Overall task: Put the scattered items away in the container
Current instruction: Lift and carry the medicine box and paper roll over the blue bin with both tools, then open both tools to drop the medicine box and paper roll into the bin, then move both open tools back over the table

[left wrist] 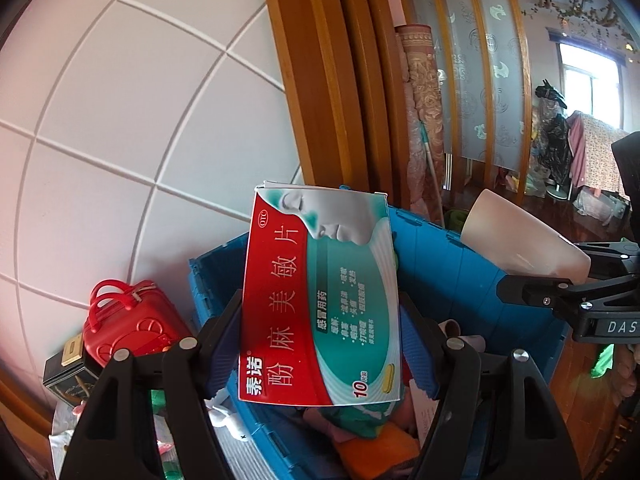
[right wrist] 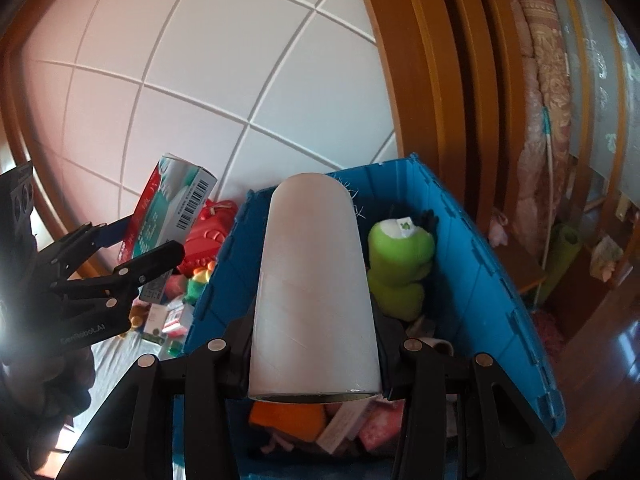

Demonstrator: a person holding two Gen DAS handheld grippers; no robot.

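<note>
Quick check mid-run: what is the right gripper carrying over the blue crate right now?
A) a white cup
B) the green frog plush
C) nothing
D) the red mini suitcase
A: the right gripper is shut on the white cup, held above the blue crate; the green frog plush lies inside the crate.

A red-and-teal medicine box (left wrist: 320,300) and a white cup (right wrist: 314,292) hang above the blue crate (right wrist: 480,264).

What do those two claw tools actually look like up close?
Both are matte black plastic. The left gripper has angular linkage arms with round silver pins and ribbed blue finger pads. The right gripper looks the same build; white lettering marks both bodies. No cables or sleeves show.
</note>
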